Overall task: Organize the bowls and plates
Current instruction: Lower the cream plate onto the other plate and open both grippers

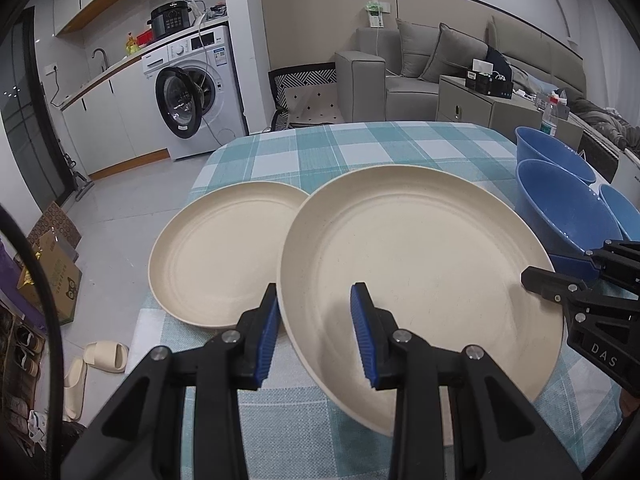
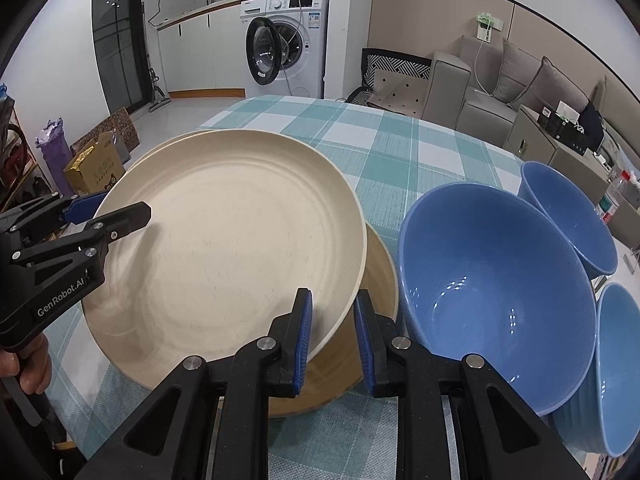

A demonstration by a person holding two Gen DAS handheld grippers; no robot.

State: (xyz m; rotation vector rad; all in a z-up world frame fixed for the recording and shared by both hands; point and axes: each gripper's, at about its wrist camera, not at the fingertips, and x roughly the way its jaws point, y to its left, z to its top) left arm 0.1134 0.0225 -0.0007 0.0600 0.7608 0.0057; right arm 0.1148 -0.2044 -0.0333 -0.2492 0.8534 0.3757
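Small home: washing machine, sofa, kitchen counter.

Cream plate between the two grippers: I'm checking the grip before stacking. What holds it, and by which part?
Both grippers hold the cream plate by its rim: the left gripper on its left edge, the right gripper on the opposite, right edge.

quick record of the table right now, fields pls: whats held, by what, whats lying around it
held: plate, cream, raised and tilted
left gripper: shut on its left rim
right gripper: shut on its right rim
under it: second plate, on the cloth
beside: third plate, to the left, lying flat
bowls: three, blue, empty, right of the plates
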